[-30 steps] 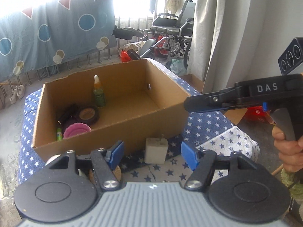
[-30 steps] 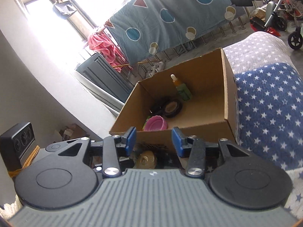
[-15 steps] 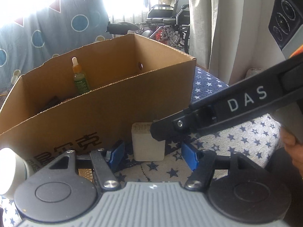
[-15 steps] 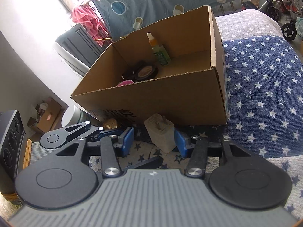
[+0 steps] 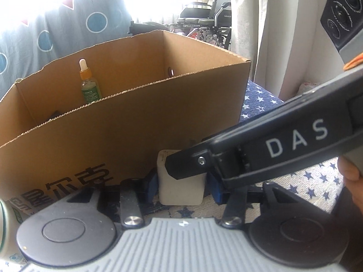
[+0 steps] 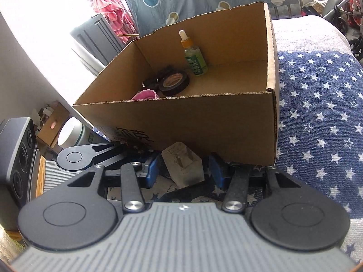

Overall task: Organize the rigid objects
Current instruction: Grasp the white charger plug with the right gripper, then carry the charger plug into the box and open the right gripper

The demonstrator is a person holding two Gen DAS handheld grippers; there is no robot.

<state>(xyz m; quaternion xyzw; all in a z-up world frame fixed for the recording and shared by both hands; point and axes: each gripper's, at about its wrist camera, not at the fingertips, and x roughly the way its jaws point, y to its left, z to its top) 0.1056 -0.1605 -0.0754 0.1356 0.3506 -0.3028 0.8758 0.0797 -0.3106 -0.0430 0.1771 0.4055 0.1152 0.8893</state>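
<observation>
A white charger block (image 5: 181, 185) sits on the star-patterned blue cover (image 6: 317, 104) just in front of the near wall of an open cardboard box (image 5: 127, 122), its prongs showing on the upper face in the right wrist view (image 6: 182, 166). The left gripper (image 5: 183, 187) has its blue pads (image 5: 151, 184) spread either side of the block, the left pad very close to its side, the right pad a little off it; whether either pad touches cannot be told. The right gripper (image 6: 182, 172) likewise straddles the block with its jaws apart and a visible gap on both sides, so it has hold of nothing. In the left wrist view the black body of the right gripper (image 5: 261, 149), marked DAS, crosses in from the right and hides the block's upper right corner. Inside the box stand a green dropper bottle (image 6: 192, 56) near the far wall, and further left a black tape roll (image 6: 174, 81) and a pink object (image 6: 145, 95). A white jar (image 6: 70, 133) lies left of the box.
</observation>
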